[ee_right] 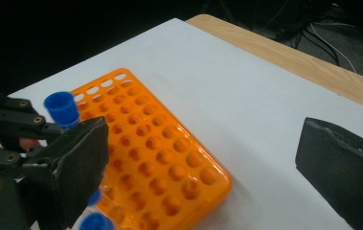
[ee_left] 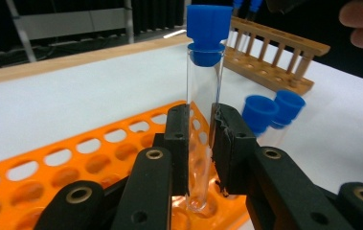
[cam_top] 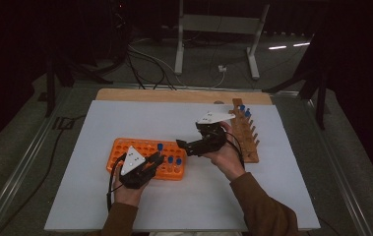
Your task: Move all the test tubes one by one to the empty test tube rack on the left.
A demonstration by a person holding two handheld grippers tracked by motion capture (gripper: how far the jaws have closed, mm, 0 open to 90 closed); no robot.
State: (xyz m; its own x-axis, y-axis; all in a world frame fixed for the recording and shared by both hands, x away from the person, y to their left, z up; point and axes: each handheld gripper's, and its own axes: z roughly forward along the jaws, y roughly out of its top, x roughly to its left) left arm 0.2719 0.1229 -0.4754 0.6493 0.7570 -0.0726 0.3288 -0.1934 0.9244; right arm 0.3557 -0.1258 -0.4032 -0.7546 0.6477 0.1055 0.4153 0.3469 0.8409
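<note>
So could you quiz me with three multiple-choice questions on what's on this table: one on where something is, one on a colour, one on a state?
1. Where does the wooden rack lie in the high view?
A. right of the orange rack
B. left of it
C. on top of it

2. What colour are the tube caps?
A. red
B. blue
C. green

3. How does the left gripper stand?
A. wide open
B. shut on the tube
C. lying on the table

Answers: 1 A, it lies at the sheet's right side; 2 B, each cap shows blue; 3 B, both pads press the glass.
</note>
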